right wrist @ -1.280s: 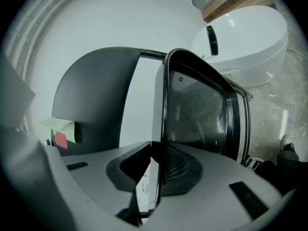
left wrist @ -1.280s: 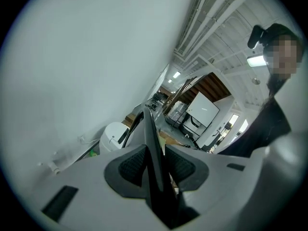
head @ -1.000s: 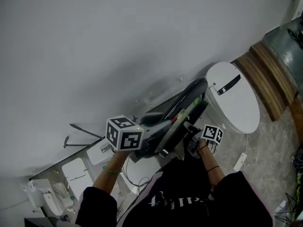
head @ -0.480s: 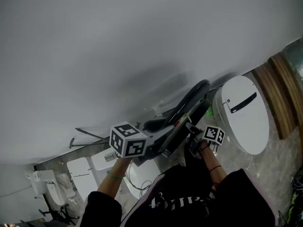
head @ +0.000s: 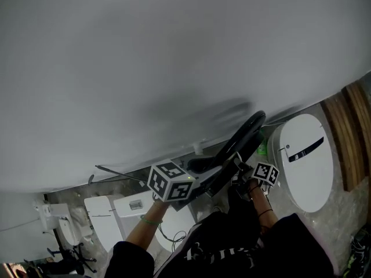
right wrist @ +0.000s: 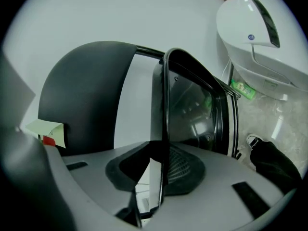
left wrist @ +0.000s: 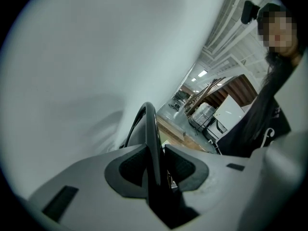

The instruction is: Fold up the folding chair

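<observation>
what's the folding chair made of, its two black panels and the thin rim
The rounded panel is matte black with no glare, likely moulded plastic. The glossy panel mirrors the lights: plastic or lacquer, unclear. The rim is a shiny black curved bar, probably painted metal.

Chair half seen, edges cropped

From the head view the folding chair shows only its curved black top. The rest is covered by the left gripper, the right gripper and the person's dark clothing. In each gripper view the chair's lower part sinks behind that gripper's own grey body. Wooden boards run off the right edge. A green thing is too small to identify.
</observation>
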Motion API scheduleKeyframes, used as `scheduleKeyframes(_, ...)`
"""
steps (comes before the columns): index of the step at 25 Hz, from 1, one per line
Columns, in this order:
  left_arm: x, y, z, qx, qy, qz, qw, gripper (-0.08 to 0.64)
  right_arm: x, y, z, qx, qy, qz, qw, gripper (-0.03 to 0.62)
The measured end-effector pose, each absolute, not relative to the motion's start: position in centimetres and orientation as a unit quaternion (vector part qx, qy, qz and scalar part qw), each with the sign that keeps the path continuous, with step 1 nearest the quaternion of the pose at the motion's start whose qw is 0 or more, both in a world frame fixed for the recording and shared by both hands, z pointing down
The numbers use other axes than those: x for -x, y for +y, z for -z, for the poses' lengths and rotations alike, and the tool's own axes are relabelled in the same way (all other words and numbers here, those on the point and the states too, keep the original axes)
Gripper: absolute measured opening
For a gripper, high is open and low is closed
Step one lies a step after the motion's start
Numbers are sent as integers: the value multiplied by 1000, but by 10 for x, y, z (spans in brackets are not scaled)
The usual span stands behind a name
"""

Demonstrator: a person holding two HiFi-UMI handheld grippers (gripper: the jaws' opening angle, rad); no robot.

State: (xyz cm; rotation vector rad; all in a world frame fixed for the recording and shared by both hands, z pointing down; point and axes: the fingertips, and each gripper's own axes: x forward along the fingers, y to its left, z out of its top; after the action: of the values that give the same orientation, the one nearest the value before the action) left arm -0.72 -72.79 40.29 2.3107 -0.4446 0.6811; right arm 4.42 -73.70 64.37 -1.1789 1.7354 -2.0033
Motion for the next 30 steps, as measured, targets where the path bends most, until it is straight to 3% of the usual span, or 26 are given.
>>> scheduleKeyframes(7, 2, -765, -415, -883, -162, -268, 350, 117, -50, -767, -654, 403, 589, 688, 127, 72)
scheduleKeyframes(19, 32, -828, -420, -880, -182, -318, 301, 117, -22, -811, -657, 400, 574, 697, 158, 72)
scheduleKeyframes(26, 36, -832, -423, -880, -190, -325, 288, 117, -21, -812, -658, 387, 588, 695, 143, 72)
scheduleKeyframes(30, 37, -835, -423, -883, -188, -324, 281, 117, -18, -814, -657, 367, 628, 679, 98, 75)
